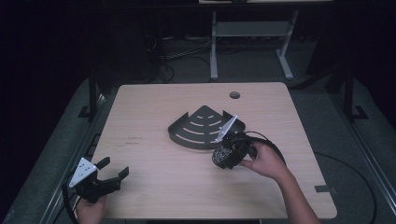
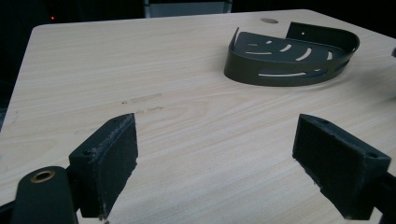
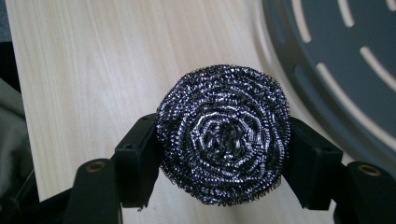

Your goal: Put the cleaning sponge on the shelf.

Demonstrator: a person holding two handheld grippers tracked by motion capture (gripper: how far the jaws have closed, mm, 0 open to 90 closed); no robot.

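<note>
A round steel wool scourer point(image 3: 223, 134) sits squeezed between the two black jaws of my right gripper point(image 3: 223, 154), lifted above the wooden table. From above, that right gripper point(image 1: 223, 156) with the scourer point(image 1: 220, 157) hovers just in front of a dark quarter-round slotted shelf basket point(image 1: 201, 127). The basket point(image 3: 341, 70) lies to the upper right in the right gripper view. My left gripper point(image 1: 113, 169) rests near the table's front left corner, jaws wide apart with nothing between them. In its own view the left gripper point(image 2: 215, 168) looks across bare wood toward the basket point(image 2: 292, 53).
The light wood table point(image 1: 154, 154) has a round cable hole point(image 1: 234, 95) at the back. A metal desk frame point(image 1: 252, 37) stands on the floor behind it. Cables point(image 1: 177, 56) lie on the floor behind the table.
</note>
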